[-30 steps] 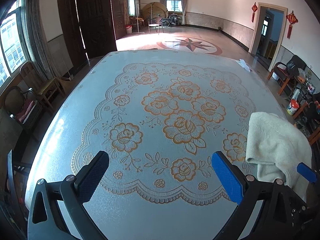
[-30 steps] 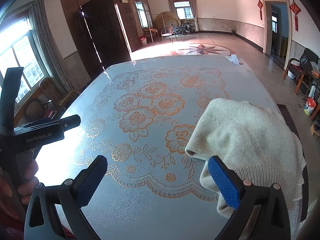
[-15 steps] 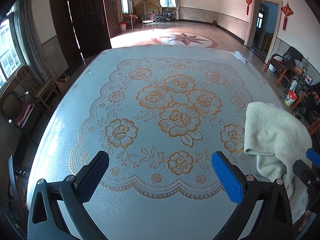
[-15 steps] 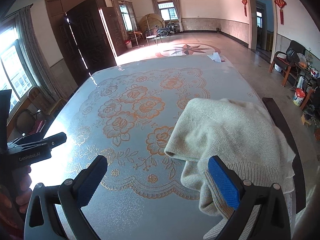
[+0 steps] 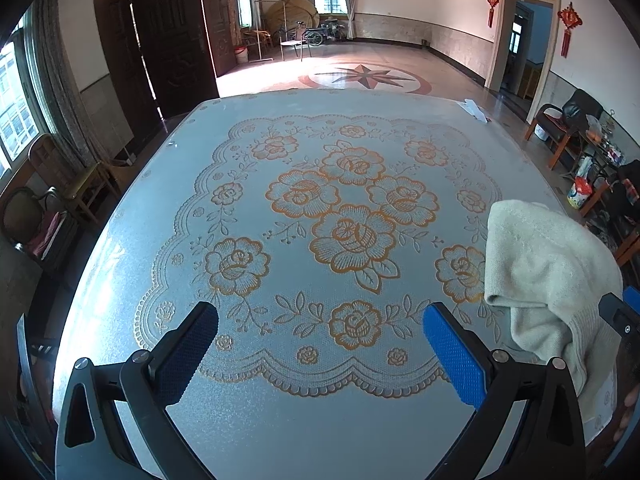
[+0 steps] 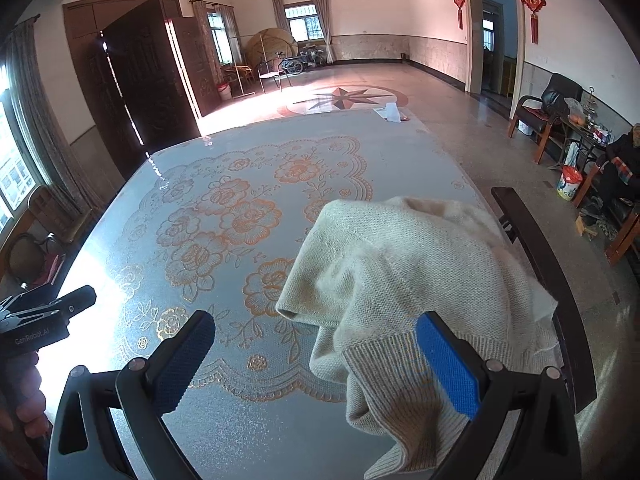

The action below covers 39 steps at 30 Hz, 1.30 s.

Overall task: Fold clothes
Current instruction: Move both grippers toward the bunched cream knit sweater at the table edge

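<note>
At the table's right edge the cream sweater lies bunched, both grippers' fingers spread and empty; I fear a one-layer pinch dragging it overboard

This is looking like the big main hall of a home. A table covered in a rose-patterned tablecloth is standing on a polished stone floor with an inlaid compass star. Red Chinese knot ornaments are hanging beside a doorway, curtains are framing barred windows, and a dark wooden wardrobe is filling the left wall. Wooden armchairs, a bicycle and cluttered side tables are sitting along the walls.
</note>
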Motion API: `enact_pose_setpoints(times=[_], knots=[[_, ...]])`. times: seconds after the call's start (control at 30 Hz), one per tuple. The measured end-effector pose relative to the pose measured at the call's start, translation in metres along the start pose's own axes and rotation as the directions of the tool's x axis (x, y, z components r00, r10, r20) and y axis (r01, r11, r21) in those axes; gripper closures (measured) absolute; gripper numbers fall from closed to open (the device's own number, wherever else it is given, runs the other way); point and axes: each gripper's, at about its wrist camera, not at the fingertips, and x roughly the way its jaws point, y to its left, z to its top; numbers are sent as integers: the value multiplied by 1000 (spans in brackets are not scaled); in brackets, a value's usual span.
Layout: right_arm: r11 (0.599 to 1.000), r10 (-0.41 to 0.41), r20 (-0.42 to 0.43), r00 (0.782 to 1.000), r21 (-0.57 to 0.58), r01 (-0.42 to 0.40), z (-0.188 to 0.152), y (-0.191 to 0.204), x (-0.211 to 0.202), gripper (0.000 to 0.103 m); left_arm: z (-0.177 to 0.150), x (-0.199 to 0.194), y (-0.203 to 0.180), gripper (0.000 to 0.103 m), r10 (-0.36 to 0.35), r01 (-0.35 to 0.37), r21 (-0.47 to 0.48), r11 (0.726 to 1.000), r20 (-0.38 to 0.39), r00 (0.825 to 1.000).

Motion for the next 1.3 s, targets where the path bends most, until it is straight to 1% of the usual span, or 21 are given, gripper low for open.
enact_pose_setpoints(times=[0.13,0.23,0.47,0.83,0.93,1.0,1.17,1.3], knots=[[1000,-23,6,1000,12,23,1,-4,0,0,0,0,0,0,-5,5,1,1000,4,1000],[999,-48,-5,999,10,48,2,-6,1,0,-1,-1,0,0,-5,5,3,1000,10,1000],[990,-142,-31,989,-8,142,5,-10,8,0,-1,1,0,0,-21,21,-1,1000,2,1000],[988,-155,-30,987,-13,155,6,-12,5,0,-2,1,-6,0,-35,35,15,999,4,999],[988,-155,-29,987,-8,155,7,-13,4,0,-1,6,-10,0,-66,66,6,998,-15,998],[987,-158,-27,987,-4,158,7,-15,2,0,-1,8,-18,0,-81,82,17,996,-25,996],[982,-187,-30,982,17,188,3,-25,-2,0,4,9,-46,0,-106,108,93,990,-22,994],[973,-224,-44,974,49,226,-2,-38,-6,0,11,6,-76,0,-154,154,166,974,-13,988]])
